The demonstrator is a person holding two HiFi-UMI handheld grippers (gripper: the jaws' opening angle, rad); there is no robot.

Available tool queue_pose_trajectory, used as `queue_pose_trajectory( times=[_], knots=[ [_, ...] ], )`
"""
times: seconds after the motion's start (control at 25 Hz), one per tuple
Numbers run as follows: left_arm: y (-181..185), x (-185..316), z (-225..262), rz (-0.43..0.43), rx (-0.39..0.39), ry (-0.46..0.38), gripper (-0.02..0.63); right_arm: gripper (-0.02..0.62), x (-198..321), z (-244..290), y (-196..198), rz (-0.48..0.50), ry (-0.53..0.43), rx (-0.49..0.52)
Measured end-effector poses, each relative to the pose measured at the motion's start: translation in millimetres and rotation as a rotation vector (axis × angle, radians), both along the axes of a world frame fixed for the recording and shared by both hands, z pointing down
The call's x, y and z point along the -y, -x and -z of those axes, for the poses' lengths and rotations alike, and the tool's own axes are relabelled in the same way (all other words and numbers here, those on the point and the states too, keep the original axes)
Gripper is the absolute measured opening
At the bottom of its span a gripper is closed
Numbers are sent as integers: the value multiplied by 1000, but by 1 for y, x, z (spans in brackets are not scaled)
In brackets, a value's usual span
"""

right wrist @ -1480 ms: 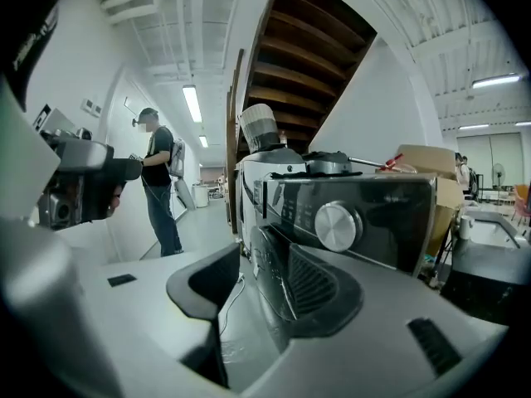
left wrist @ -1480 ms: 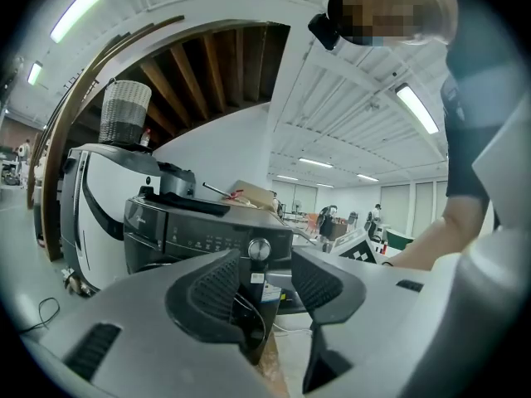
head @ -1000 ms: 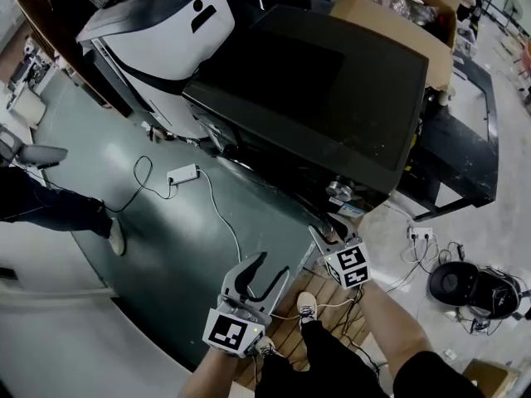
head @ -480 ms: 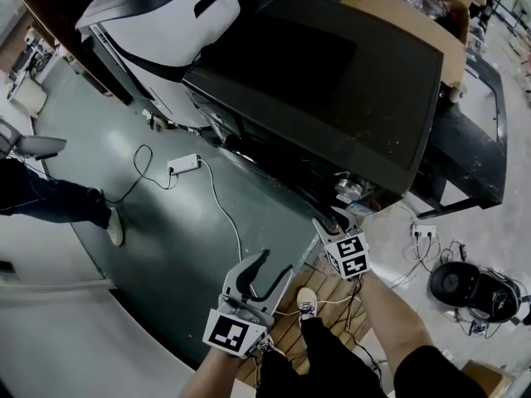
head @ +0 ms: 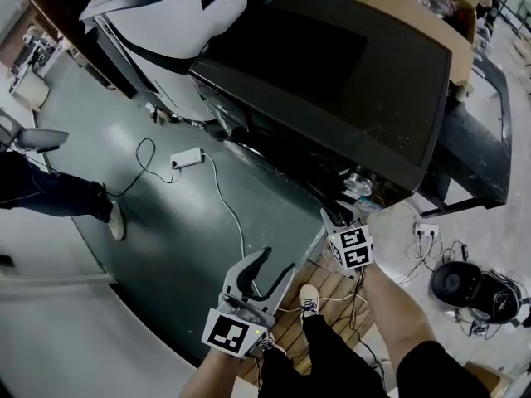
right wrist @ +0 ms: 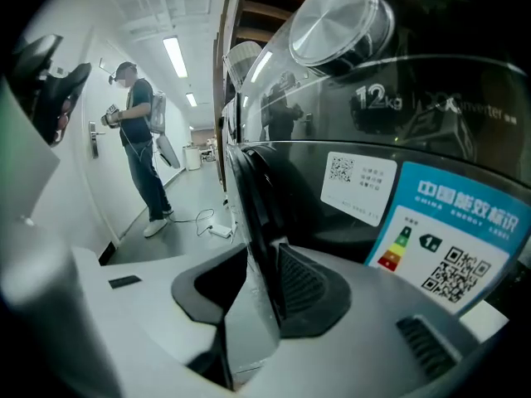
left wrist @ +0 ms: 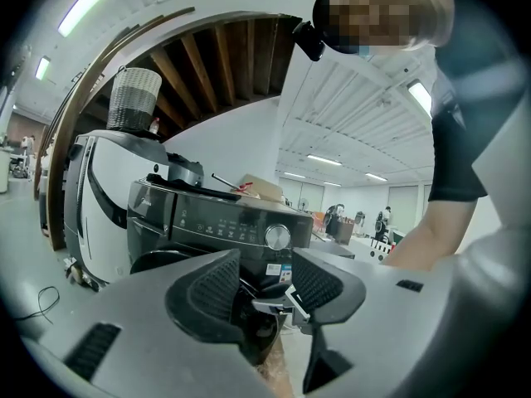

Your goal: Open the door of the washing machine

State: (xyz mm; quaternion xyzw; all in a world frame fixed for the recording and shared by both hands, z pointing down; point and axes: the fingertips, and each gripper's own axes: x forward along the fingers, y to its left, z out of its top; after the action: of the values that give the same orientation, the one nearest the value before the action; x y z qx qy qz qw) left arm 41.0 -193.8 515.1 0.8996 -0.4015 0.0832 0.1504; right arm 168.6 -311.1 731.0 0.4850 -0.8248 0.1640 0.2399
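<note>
Jaws of the right gripper (right wrist: 261, 272) have just been closing and now clamp the dark edge of the door (right wrist: 255, 197), which runs straight down between the ribbed pads. Jaws of the left gripper (left wrist: 265, 276) stand apart with nothing between them.

From overhead I see only the black top of the washing machine (head: 332, 81). The right gripper is tucked under its corner at five o'clock, and the left hangs back over the green floor (head: 166, 239), at seven o'clock from the right.

Only the left gripper view shows the whole front, with the control panel (left wrist: 216, 214) and its silver dial (left wrist: 277, 237).

Only the right gripper view is near enough for print. "12kg" (right wrist: 382, 98) is plain on the panel at one o'clock, with a fainter word ending "nverter" beside it. At three o'clock is a white sticker (right wrist: 358, 187) with two QR codes. At four o'clock is a blue energy label (right wrist: 465, 214) headed 中国能效标识, with coloured arrows and a QR code.
</note>
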Motion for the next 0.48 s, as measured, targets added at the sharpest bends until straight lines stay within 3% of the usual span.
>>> queue_pose_trajectory(
  times=[0.32,0.48],
  knots=[
    [8,0,13,23,-63,-97,201,124,-2,1,2,-5,0,-24],
    [13,-4,15,24,-69,-100,201,115,-14,0,14,14,6,-24]
  ],
)
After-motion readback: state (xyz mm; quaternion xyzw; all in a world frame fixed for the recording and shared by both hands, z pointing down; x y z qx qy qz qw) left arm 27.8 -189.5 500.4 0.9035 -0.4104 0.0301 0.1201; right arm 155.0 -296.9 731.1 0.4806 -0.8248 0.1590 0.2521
